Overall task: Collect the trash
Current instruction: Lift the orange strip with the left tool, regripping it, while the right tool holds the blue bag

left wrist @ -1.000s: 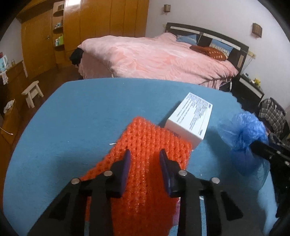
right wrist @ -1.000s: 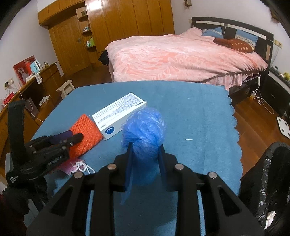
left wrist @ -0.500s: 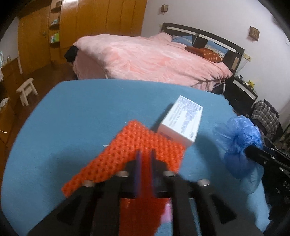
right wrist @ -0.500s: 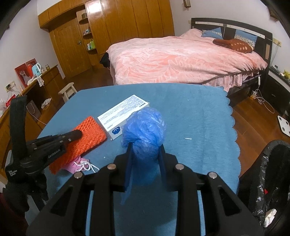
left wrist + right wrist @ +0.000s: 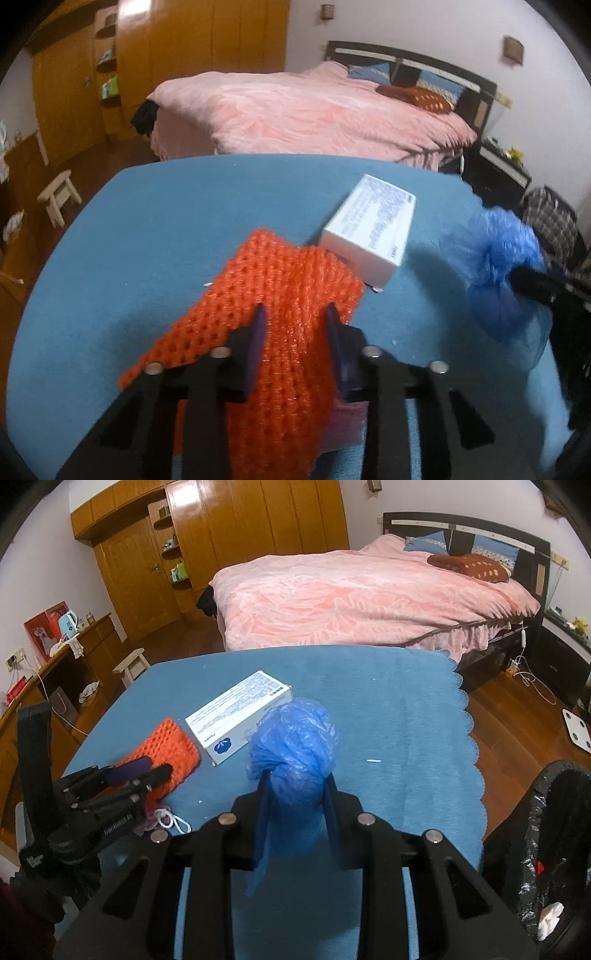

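An orange foam net [image 5: 280, 288] lies on the blue table [image 5: 166, 221], running back under my left gripper [image 5: 295, 314]. Its jaws are closing, and the net bulges up between the pads. In the right wrist view the same net [image 5: 166, 746] lies at the left under the left gripper [image 5: 147, 770]. My right gripper [image 5: 295, 779] is shut on a crumpled blue plastic bag [image 5: 293, 742], held above the table. That bag [image 5: 498, 251] also shows at the right of the left wrist view. A white printed box [image 5: 238, 712] lies beside the net.
A bin lined with a black bag [image 5: 554, 812] stands off the table's right edge, with white scraps inside. A pink face mask with white loops [image 5: 166, 819] lies under the net's near end. A pink bed [image 5: 369, 590] and a small stool [image 5: 131, 666] stand beyond the table.
The left gripper's jaws have pinched the orange net and widened again, and the net has bunched and shifted slightly. The right gripper and its blue bag have stayed put.
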`<state>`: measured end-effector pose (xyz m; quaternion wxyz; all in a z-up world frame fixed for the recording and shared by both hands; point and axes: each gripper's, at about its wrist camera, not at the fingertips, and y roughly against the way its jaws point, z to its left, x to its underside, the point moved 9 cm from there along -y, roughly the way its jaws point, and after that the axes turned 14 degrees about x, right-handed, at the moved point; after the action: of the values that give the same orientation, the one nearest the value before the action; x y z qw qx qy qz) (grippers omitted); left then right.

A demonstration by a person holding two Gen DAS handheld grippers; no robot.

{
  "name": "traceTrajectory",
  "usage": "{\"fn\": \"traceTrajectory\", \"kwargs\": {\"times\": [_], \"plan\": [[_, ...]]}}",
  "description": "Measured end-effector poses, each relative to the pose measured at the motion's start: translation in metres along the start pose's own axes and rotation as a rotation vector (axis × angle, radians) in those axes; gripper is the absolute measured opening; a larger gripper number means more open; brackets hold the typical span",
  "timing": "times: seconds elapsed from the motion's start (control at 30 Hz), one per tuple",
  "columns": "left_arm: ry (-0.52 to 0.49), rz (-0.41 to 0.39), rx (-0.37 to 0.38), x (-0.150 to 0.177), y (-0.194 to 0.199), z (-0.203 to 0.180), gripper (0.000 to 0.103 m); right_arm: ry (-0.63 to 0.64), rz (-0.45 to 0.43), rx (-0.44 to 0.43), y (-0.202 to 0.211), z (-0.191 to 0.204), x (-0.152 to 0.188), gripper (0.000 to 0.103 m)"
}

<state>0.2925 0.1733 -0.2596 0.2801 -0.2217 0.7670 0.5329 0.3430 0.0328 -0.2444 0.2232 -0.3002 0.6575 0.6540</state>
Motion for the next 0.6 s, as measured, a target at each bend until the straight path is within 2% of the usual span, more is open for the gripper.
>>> {"fn": "traceTrajectory", "kwargs": {"times": [0.1, 0.27, 0.4, 0.6], "plan": [[0.03, -0.027, 0.02, -0.004, 0.007, 0.005, 0.017, 0.009, -0.001, -0.008, 0.002, 0.004, 0.0, 0.026], [0.045, -0.132, 0.051, -0.027, 0.041, 0.001, 0.014, 0.007, -0.016, -0.016, 0.01, 0.003, -0.003, 0.026], [0.01, -0.191, 0.057, -0.044, 0.068, -0.013, 0.013, -0.007, -0.048, -0.018, 0.023, -0.001, -0.011, 0.026], [-0.025, -0.211, 0.074, -0.052, 0.088, -0.044, 0.013, -0.034, -0.096, -0.012, 0.048, -0.017, -0.021, 0.026]]}}
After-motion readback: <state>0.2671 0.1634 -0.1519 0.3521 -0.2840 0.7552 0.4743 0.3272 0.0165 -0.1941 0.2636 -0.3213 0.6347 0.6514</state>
